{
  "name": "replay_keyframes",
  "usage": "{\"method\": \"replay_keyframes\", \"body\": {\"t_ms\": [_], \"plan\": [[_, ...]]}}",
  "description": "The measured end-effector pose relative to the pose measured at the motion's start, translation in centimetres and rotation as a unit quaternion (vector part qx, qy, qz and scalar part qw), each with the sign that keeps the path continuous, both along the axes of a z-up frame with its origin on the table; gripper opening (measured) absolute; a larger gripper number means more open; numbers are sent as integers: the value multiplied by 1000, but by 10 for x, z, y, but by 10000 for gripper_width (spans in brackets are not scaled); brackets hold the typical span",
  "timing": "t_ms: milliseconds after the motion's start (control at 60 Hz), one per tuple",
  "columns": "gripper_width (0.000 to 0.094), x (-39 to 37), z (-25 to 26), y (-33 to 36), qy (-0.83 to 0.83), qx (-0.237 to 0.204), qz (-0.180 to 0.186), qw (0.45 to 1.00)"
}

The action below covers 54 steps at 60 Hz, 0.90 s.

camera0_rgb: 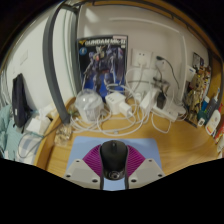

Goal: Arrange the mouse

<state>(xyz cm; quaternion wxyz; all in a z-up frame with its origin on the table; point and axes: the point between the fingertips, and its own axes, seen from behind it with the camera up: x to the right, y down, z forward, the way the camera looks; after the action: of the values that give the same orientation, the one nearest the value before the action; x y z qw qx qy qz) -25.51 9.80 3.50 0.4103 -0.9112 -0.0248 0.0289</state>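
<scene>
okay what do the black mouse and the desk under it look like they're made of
The small black computer mouse, held between the gripper fingers, looks like matte moulded plastic: dark, smooth, barely reflective. The tan wooden desk appears to be wood or wood-look laminate, going by its warm, even colour; grain is too faint to confirm.

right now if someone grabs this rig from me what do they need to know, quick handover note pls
Gripper: fingers sit either side of the black mouse, and the pads look pressed against it, so it seems held.
Mouse: between the fingers, above the wooden desk; whether it touches the desk cannot be seen.
Around: a tangle of white cables and a white adapter beyond the fingers, and a robot model box against the wall.
Done: mouse looks picked up.
Left: place it on the desk, probably short of the cables, then open the fingers.
</scene>
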Motion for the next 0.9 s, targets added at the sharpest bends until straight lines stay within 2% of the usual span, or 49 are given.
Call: {"method": "replay_keyframes", "body": {"t_ms": [133, 217, 333, 350, 450, 633, 900], "plan": [[309, -2, -38, -19, -6, -28, 6, 1000], [377, -1, -37, -19, -5, -16, 6, 1000], [453, -2, -39, -19, 7, -25, 4, 1000], [483, -2, -39, -19, 8, -26, 5, 1000], [833, 1, -36, -28, 15, -46, -3, 999], [841, 29, 32, -47, 30, -28, -11, 999], [836, 141, 172, -89, 29, 24, -42, 998]]}}
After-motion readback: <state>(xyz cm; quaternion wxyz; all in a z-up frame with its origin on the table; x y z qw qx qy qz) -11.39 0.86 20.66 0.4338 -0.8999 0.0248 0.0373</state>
